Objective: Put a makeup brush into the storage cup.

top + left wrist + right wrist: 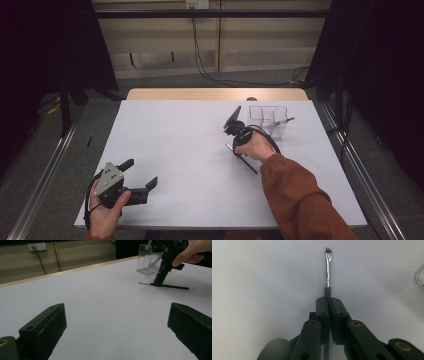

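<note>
The right gripper [234, 145], at two o'clock on the white tabletop [190, 150], has its fingers clenched on a thin brush [328, 270] (handle mostly hidden behind them). The left gripper [140, 175], at seven o'clock, has its fingers spread wide and bare.

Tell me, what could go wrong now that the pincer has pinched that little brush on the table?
The right gripper is shut on the brush near its metal collar, so the long handle trails behind; on lifting, the brush might pivot or slip. The clear container stands close by, and a swinging handle could knock it. The left gripper rests open far off, too distant to steady anything.
</note>
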